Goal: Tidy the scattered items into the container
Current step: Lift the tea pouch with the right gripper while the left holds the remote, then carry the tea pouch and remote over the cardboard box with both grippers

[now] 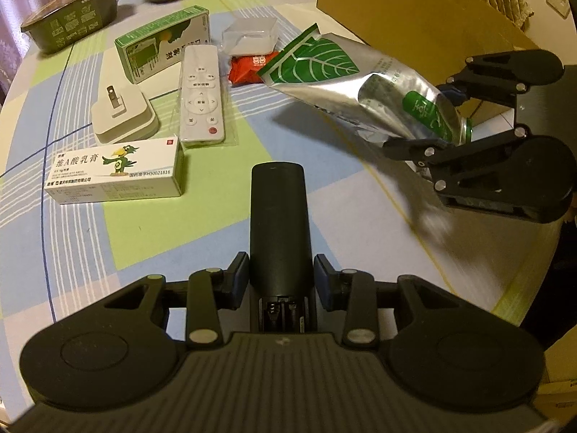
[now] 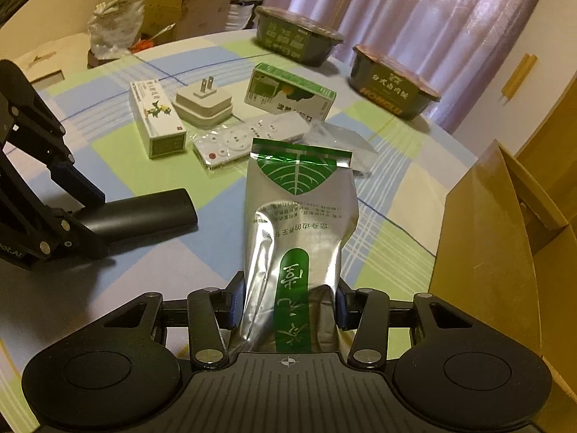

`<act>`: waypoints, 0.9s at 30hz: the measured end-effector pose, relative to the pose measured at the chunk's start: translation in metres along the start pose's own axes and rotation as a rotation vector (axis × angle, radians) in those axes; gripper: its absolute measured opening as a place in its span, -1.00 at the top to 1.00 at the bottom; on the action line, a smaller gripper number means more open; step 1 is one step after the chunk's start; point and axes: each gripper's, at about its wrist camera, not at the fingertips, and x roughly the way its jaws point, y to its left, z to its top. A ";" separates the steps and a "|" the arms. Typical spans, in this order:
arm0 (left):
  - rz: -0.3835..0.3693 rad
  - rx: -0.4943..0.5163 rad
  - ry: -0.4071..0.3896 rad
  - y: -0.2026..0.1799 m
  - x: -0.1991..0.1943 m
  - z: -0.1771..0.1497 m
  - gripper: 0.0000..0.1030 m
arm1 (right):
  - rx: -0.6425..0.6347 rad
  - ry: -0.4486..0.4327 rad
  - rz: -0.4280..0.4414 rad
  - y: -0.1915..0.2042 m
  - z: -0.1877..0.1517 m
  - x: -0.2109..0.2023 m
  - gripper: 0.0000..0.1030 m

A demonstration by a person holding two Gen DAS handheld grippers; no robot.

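1. Right gripper (image 2: 286, 306) closed on the lower end of a foil pouch (image 2: 299, 223); pouch stands up from the fingers at frame centre in the right wrist view. In the left wrist view the same pouch (image 1: 346, 83) sits right of centre, clamped by the right gripper (image 1: 447, 126), clear of the table (image 1: 216, 223).
2. Left gripper (image 1: 281, 281) closed around a black cylindrical remote (image 1: 279, 223), bottom centre of its view; battery slot open at the near end. From the right wrist view the black remote (image 2: 144, 213) juts in from the left edge, held by the left gripper (image 2: 83, 209).
3. Pouch: silver foil, creased, green leaf print near the top seal, green oval label with characters near the gripped end.
4. Cardboard box (image 2: 497, 252), open, flaps up, at the right edge just beside the pouch; in the other view it fills the upper right (image 1: 414, 25).
5. On the checked cloth, upper left of the left wrist view: white remote (image 1: 201, 95) in a clear sleeve, white plug adapter (image 1: 122, 115) prongs up, ointment box (image 1: 115, 171) with a bird print, green-and-white carton (image 1: 164, 45), clear plastic case (image 1: 250, 36), red packet (image 1: 250, 68) partly under the pouch tip.
6. Two dark meal tubs (image 1: 72, 25) at the far edge, well apart from both grippers.
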 end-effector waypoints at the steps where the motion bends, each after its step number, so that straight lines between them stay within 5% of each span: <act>1: 0.000 -0.001 -0.003 0.000 -0.001 0.001 0.36 | 0.003 -0.004 -0.003 -0.001 0.000 -0.001 0.05; 27: 0.058 0.104 -0.126 -0.032 -0.057 0.077 0.36 | 0.072 -0.147 -0.090 -0.046 0.026 -0.062 0.08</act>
